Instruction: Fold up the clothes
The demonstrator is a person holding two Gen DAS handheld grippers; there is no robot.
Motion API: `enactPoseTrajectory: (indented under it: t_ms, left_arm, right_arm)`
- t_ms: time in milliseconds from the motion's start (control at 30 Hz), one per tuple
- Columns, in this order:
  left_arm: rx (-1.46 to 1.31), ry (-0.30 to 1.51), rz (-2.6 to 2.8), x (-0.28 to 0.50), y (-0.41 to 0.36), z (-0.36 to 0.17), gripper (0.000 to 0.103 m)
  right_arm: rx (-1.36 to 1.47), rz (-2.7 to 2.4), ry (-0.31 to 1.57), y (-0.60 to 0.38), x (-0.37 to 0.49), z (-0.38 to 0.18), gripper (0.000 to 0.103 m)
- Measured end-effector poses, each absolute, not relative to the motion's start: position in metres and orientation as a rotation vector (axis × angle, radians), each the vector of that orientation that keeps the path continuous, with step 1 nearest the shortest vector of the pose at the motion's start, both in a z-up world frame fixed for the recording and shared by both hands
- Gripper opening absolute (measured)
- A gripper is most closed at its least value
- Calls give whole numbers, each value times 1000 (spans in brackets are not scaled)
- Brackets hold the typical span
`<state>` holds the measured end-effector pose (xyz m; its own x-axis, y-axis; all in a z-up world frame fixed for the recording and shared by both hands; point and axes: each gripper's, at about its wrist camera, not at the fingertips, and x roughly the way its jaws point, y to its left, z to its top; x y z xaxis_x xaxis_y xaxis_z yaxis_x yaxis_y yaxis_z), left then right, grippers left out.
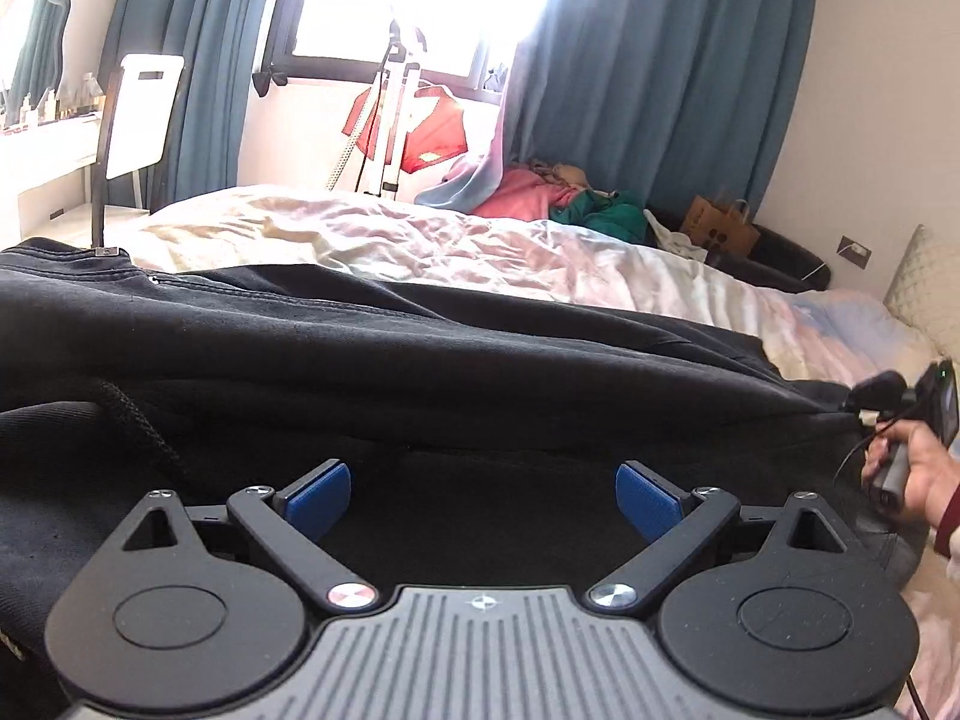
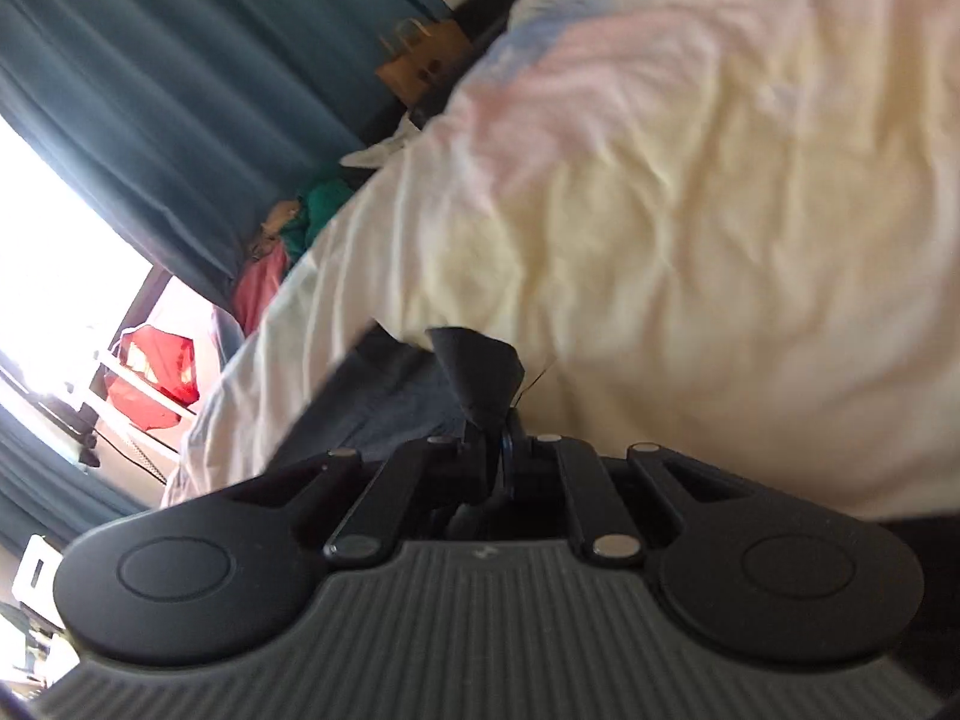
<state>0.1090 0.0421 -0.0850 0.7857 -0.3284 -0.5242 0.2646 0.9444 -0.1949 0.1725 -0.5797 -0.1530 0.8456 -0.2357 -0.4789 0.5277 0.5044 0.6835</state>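
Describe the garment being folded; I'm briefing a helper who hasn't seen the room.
Find the bed with its pale rumpled cover. Across its near edge lies a black garment with a drawcord. It is the only dark cloth there; the pink and green clothes are heaped farther back.

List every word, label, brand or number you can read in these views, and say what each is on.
No text is legible in either view.
Paper bag: dark printed marks, too small and blurred to read.
Red cloth by the window: a pale patch, unreadable.
Left gripper body: only a small round emblem, no letters.
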Motion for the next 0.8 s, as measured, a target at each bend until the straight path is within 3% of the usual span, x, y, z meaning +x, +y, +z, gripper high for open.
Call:
enactPoseTrajectory:
  t_ms: [100,200,400,800]
  left_arm:
    - [-114,583,-312,108,42,-84,97]
    - [-103,576,-297,108,40,-82,97]
    - [-86,537,-254,99,36,-64,97]
    - [-6,476,-294,41,31,-44,98]
  right_arm:
    - [977,-470,338,-579,161,-176,9]
    - [940,-471,356,-573,167,-164,12]
    - [612,-601,521,-534,156,-121,13]
    - [414,-255,487,-402,39,-28,13]
